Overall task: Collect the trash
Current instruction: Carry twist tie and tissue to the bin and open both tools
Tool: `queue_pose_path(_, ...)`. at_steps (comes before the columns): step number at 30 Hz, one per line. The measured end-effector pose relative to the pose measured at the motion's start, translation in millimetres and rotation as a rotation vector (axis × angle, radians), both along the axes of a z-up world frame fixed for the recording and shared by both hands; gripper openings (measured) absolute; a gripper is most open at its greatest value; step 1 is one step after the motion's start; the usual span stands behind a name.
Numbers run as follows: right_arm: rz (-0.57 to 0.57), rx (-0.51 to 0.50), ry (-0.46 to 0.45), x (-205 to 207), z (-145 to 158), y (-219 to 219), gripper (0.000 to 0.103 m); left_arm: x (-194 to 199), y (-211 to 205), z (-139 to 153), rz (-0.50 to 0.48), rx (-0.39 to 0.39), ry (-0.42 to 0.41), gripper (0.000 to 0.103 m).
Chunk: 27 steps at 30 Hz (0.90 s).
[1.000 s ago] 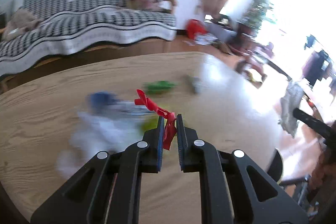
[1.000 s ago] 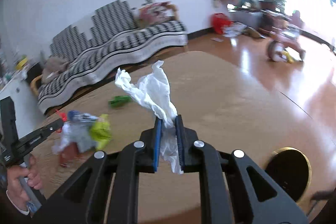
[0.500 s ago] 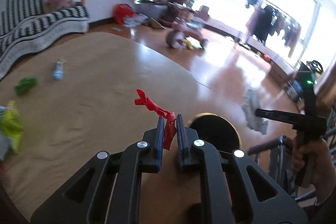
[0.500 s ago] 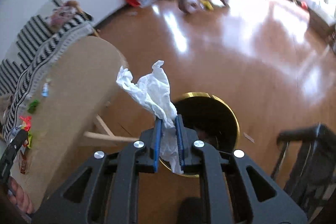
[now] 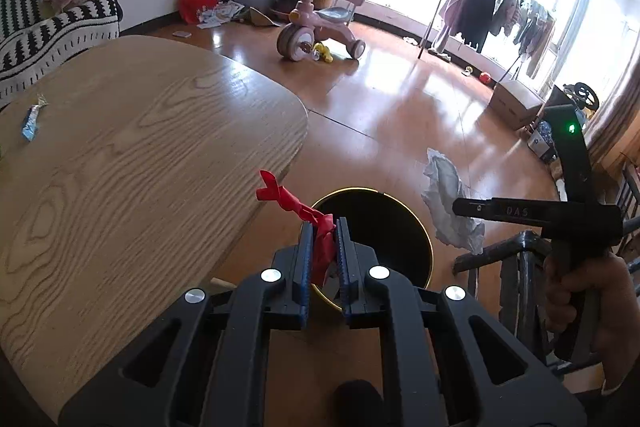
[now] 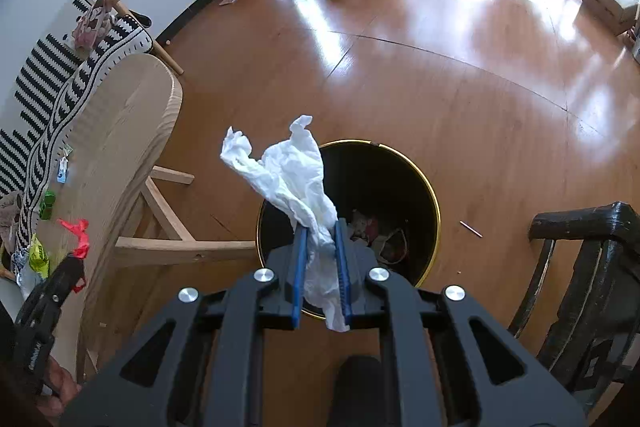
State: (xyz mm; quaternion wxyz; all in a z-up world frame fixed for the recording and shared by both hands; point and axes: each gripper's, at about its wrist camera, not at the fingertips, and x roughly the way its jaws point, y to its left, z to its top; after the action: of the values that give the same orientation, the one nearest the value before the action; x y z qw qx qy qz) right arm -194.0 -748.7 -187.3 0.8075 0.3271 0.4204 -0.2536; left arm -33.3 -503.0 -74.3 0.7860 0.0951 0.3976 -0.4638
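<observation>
Between right gripper (image 6: 320, 227) jaws: white tissue (image 6: 288, 171), pinched at middle, limp, light, tears easily. Left gripper (image 5: 322, 227) jaws clamped on red scrap (image 5: 296, 205), soft, thin. Just past both tips, below: black bin (image 6: 424, 187), trash inside. Farther left: table (image 5: 120, 147), blue wrapper (image 5: 31, 119). Writing "DAS" on right gripper side.

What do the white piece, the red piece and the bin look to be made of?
White piece: likely tissue paper, matte, with soft crumpled creases. Red piece: thin film, probably plastic or a burst balloon; twisted, slightly glossy. Bin: black inside with a shiny gold rim, suggesting metal, though coated plastic is possible.
</observation>
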Motion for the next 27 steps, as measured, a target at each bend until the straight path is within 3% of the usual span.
queue_pose_path(2,0.003,0.007,0.005,2,-1,-1,0.018,-2,-5,-3,-0.003,0.004,0.006,0.011)
queue_pose_path(3,0.002,0.004,0.004,3,-1,-2,0.025,-1,-6,-4,-0.004,0.007,0.008,0.011)
queue_pose_path(4,0.0,0.003,0.003,3,-1,-2,0.042,-1,-7,-4,-0.006,0.009,0.009,0.011)
queue_pose_path(6,-0.006,-0.013,-0.01,2,2,-3,0.061,3,-9,-7,-0.011,0.013,0.015,0.011)
queue_pose_path(15,-0.044,-0.02,-0.061,-9,15,-9,0.061,3,-36,-31,-0.05,0.031,0.068,0.011)
queue_pose_path(27,-0.076,-0.027,-0.096,-21,24,-18,0.061,-20,-107,-97,-0.167,0.113,0.127,0.011)
